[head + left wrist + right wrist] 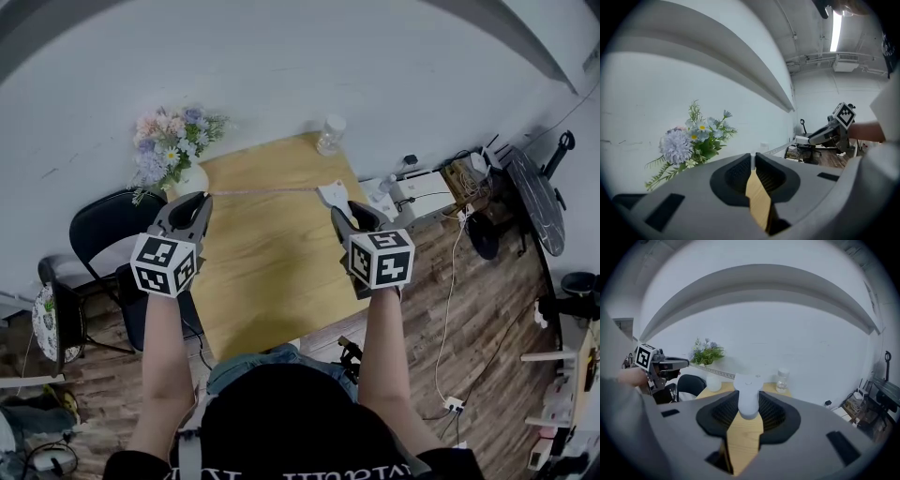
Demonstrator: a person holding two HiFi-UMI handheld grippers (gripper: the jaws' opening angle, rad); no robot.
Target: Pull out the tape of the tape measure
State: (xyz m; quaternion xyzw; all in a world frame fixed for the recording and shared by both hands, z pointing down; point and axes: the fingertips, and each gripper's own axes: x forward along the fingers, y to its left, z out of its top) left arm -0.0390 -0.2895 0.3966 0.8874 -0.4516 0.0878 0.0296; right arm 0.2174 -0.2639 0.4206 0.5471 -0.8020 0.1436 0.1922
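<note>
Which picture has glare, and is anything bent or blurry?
Left gripper view: the ceiling strip light glares at top right. Head view: fisheye curves the white wall. Right gripper view: the white plastic tape measure case looks slightly soft.

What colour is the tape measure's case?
The case is plain white, best seen in the right gripper view.

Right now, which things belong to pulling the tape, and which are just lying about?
In the job: tape measure, tape, left tongs, right tongs.
Lying about: flowers, jar, chair.
</note>
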